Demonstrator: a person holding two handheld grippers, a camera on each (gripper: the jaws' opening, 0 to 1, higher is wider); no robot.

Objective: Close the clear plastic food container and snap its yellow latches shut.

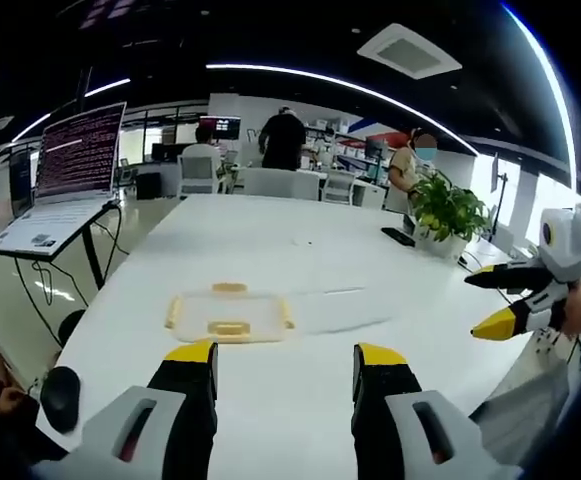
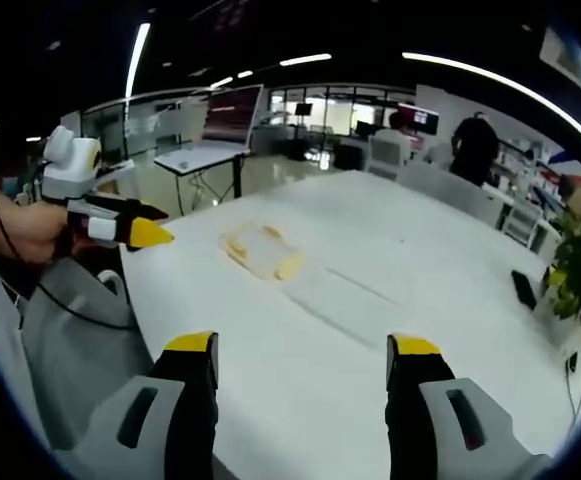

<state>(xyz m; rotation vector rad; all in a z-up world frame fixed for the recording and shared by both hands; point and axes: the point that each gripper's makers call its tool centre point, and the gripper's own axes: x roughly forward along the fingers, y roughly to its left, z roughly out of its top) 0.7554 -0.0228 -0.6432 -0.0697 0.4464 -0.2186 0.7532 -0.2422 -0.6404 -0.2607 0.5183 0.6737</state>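
Note:
The clear plastic container part with yellow latches (image 1: pixel 228 312) lies flat on the white table (image 1: pixel 270 240), a little ahead of my left gripper (image 1: pixel 285 355), whose jaws stand wide apart with nothing between them. A second clear flat piece (image 1: pixel 342 308) lies just to its right, touching or nearly so. My right gripper (image 1: pixel 502 298) hovers at the table's right edge, jaws apart. In the right gripper view the latched part (image 2: pixel 262 250) and the clear piece (image 2: pixel 340 290) lie well ahead of my right gripper (image 2: pixel 302 345), which is open and empty. A hand holds the left gripper (image 2: pixel 135 228) off the table's left side.
A laptop (image 1: pixel 70 170) stands on a side stand to the left. A potted plant (image 1: pixel 448 208) and a small black device (image 1: pixel 398 236) sit at the table's far right. Chairs and people are at the far end. A dark round object (image 1: pixel 60 395) lies by the near left edge.

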